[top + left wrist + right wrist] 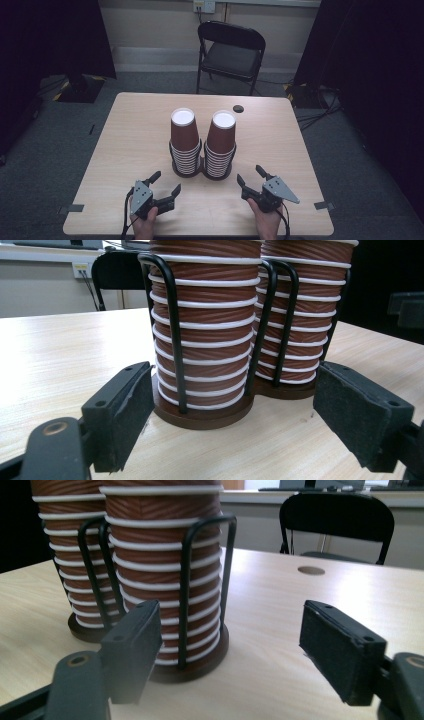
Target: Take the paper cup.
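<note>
Here a pale wooden table (125, 150) stands on grey carpet (45, 150), both grippers' jaws wide, holding nothing.

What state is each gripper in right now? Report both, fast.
Left gripper: open, holding nothing.
Right gripper: open, holding nothing.

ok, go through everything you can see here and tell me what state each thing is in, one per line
left cup stack: upside down, nested, standing in the wire rack
right cup stack: upside down, nested, standing in the same rack
wire rack: upright on the table, untouched
left gripper: open, nothing between the jaws, short of the rack
right gripper: open, nothing between the jaws, short of the rack
folding chair: unfolded, nobody in it
</note>
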Demonstrator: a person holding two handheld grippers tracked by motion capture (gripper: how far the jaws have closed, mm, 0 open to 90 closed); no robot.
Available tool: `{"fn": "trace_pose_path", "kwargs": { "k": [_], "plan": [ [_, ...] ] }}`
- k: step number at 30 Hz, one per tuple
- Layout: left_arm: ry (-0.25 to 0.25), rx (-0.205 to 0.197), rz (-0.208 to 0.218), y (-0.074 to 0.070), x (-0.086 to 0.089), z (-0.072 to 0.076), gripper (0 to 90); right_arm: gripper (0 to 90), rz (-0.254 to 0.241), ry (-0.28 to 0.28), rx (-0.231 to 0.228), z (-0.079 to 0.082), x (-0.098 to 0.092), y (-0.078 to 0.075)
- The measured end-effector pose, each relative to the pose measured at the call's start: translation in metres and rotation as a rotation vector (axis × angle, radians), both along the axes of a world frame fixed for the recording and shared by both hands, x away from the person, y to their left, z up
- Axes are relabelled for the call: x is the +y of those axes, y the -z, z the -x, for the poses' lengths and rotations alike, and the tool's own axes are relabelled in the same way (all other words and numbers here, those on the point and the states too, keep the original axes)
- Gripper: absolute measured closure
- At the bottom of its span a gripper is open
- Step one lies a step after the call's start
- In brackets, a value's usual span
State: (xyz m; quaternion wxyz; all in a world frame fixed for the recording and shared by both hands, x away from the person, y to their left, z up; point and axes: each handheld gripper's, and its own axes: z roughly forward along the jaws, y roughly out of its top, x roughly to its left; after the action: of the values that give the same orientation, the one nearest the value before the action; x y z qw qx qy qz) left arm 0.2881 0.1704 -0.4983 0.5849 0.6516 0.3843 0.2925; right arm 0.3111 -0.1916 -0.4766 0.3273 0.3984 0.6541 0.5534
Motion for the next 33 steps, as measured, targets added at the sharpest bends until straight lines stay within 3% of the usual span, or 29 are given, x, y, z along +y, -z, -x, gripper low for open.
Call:
{"fn": "trace_pose_path", "kwargs": {
  "k": [3,4,7,8,15,21,25,33],
  "plan": [
    [0.002,0.001,-0.003,0.0,0.0,0.0,15.8,27.3,-0.003,-0.007,0.009,-0.001,0.001,-0.004],
    [0.008,0.001,-0.012,0.0,0.0,-0.001,15.8,29.9,-0.016,-0.029,0.052,-0.001,0.0,-0.01],
    [0.009,0.003,-0.011,0.0,-0.001,0.0,15.8,30.3,-0.025,-0.042,0.044,-0.001,0.0,-0.012],
    [0.012,0.002,-0.011,0.0,-0.001,0.0,15.8,30.7,-0.014,-0.033,0.018,-0.001,0.001,-0.016],
    [0.009,0.002,-0.015,0.0,0.0,-0.001,15.8,30.5,-0.012,-0.052,0.01,-0.002,0.004,-0.027],
    [0.008,0.006,-0.011,0.0,0.0,-0.001,15.9,23.0,-0.026,-0.075,0.036,-0.007,0.009,-0.037],
    [0.009,0.012,-0.012,0.0,0.0,-0.002,16.0,19.7,-0.029,-0.065,0.023,-0.009,0.012,-0.045],
    [0.001,0.018,-0.01,-0.001,0.0,-0.002,15.8,14.3,-0.064,-0.109,0.0,-0.017,0.017,-0.066]
  ]
}}
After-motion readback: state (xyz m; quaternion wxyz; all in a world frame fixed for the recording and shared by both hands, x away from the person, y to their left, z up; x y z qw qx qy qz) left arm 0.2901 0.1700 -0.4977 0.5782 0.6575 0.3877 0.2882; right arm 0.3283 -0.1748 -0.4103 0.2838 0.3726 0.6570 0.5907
